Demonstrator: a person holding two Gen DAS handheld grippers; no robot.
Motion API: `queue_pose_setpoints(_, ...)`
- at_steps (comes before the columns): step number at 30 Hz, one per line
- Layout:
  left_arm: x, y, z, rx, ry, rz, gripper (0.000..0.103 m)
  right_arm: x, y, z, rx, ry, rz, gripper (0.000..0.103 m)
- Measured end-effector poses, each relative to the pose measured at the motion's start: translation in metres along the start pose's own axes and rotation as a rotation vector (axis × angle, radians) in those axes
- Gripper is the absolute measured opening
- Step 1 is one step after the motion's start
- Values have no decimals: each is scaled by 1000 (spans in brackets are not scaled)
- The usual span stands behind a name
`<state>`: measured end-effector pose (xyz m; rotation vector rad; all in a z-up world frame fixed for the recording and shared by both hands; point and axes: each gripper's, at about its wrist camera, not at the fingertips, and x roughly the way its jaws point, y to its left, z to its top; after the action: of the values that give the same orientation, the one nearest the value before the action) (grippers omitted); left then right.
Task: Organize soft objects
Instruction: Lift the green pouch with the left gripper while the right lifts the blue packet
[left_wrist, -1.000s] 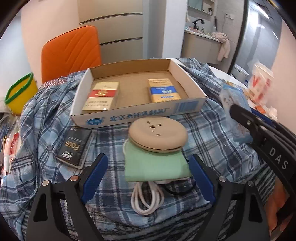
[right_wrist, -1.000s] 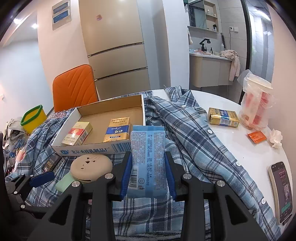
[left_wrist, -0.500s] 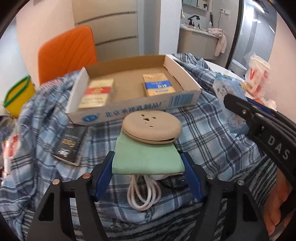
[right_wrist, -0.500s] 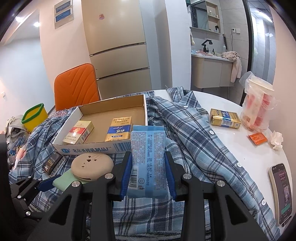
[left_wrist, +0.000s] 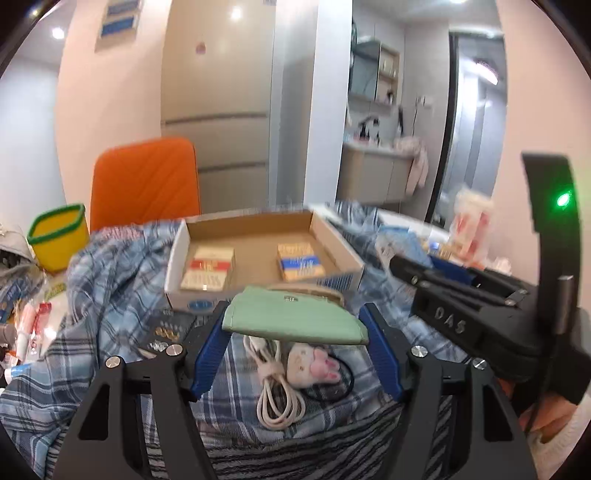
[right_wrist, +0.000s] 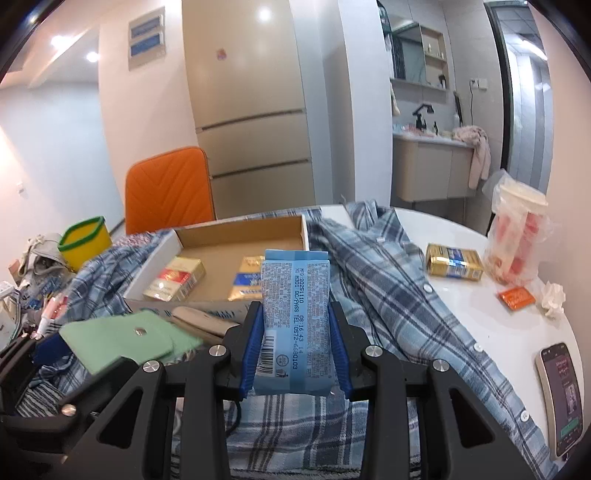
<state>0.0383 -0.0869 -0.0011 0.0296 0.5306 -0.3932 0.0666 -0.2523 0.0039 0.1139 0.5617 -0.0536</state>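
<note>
The left hand-held gripper (left_wrist: 293, 334) is matt black plastic with silvery metal screws and ribbed blue pads, and the right hand-held gripper (right_wrist: 295, 341) looks the same. The green pouch (left_wrist: 291, 319) is soft matt cloth with a small metal snap. The blue tissue pack (right_wrist: 293, 321) at 12 o'clock from the right gripper's screws is thin printed plastic film with a slight sheen. The plaid shirt (right_wrist: 373, 291) is woven cloth, soft and creased. The box (left_wrist: 258, 240) is plain matt brown cardboard inside, white and printed outside. The cigarette packs (right_wrist: 173, 282) are glossy. The cable (left_wrist: 275, 391) is smooth white plastic. The tabletop (right_wrist: 491, 325) is smooth and white. The phone (right_wrist: 561, 398) has a glossy screen.
</note>
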Motion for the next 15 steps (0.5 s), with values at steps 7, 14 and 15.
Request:
queue_pose_setpoints(7,-32,6,3,-14,-170,-5,69,-13,6,1,-21,-67,37,37)
queue_pose_setpoints(14,-58,1,0,17,-314,24,69,-26,10,3,-38,-117,50,37)
queue_pose_setpoints(15,-60,1,0,19,-327,25,69,-28,10,3,-40,-128,51,37)
